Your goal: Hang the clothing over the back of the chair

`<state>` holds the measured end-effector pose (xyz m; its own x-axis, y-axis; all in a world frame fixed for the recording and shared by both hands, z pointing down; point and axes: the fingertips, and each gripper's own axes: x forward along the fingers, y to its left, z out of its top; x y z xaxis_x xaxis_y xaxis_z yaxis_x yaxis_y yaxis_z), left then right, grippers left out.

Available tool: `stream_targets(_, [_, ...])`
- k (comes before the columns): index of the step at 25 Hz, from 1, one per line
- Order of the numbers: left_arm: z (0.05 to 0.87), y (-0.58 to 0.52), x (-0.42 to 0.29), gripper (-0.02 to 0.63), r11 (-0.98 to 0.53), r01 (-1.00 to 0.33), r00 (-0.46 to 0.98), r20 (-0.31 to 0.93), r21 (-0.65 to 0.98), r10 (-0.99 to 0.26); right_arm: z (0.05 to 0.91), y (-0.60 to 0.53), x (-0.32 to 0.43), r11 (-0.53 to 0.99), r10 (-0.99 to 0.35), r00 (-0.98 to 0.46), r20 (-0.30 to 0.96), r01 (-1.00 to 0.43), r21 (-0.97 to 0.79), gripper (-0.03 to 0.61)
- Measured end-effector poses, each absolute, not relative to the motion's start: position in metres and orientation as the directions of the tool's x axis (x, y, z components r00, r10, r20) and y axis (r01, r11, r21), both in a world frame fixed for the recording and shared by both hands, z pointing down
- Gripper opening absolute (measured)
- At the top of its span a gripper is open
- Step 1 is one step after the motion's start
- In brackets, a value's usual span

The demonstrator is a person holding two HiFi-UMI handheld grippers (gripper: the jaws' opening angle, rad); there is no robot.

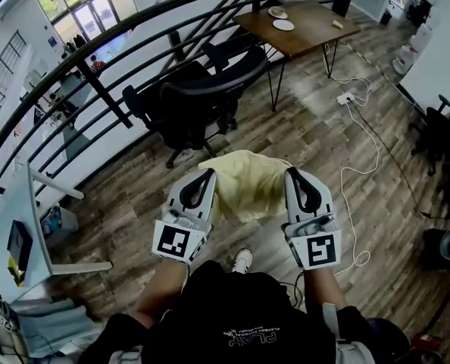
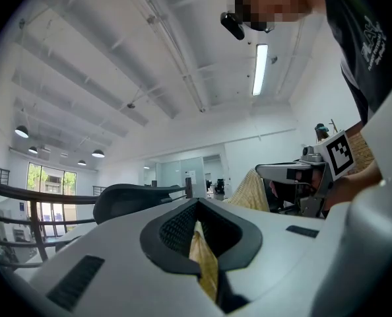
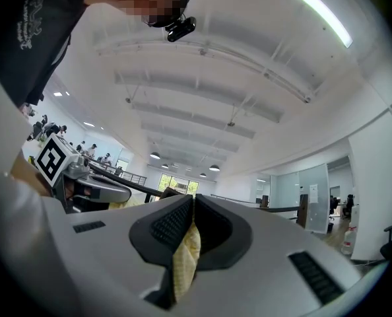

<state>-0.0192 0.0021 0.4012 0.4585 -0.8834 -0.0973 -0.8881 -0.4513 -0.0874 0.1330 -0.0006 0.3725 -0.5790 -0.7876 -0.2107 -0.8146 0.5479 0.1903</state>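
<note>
A pale yellow garment (image 1: pixel 248 182) hangs spread between my two grippers, above the wooden floor. My left gripper (image 1: pixel 207 174) is shut on its left edge, and yellow cloth (image 2: pixel 202 259) shows pinched between the jaws. My right gripper (image 1: pixel 292 173) is shut on the right edge, with the cloth (image 3: pixel 185 256) squeezed in its jaws. A black office chair (image 1: pixel 210 89) stands ahead of the garment, its curved backrest toward me. The same backrest (image 2: pixel 133 198) shows beyond the left jaws. Both grippers point steeply upward.
A dark curved railing (image 1: pixel 119 59) runs behind the chair. A wooden table (image 1: pixel 301 25) with plates stands at the back right. A white cable (image 1: pixel 357 165) trails over the floor on the right. A white desk (image 1: pixel 20 233) stands at the left.
</note>
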Motion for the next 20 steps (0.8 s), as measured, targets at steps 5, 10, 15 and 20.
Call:
stream_targets(5, [0.401,-0.008,-0.019,0.014,-0.423,-0.902,0.429,-0.096,-0.084,-0.898,0.37,-0.014,0.134,0.565,-0.779,-0.588,-0.216,-0.809,0.165,0.026])
stream_targets(10, [0.397,-0.018,-0.022,0.014,-0.403,-0.91,0.412,-0.104,-0.094,-0.905,0.369,-0.025,0.13,0.568,-0.785,-0.58,-0.219,-0.814,0.118,0.026])
stream_targets(15, [0.392,-0.029,-0.029,0.014,-0.4,-0.911,0.41,-0.116,-0.103,-0.905,0.374,-0.038,0.128,0.568,-0.783,-0.593,-0.19,-0.805,0.173,0.026])
stream_targets(20, [0.381,-0.045,-0.035,0.014,-0.38,-0.914,0.4,-0.157,-0.141,-0.903,0.37,-0.054,0.12,0.569,-0.78,-0.598,-0.185,-0.801,0.187,0.026])
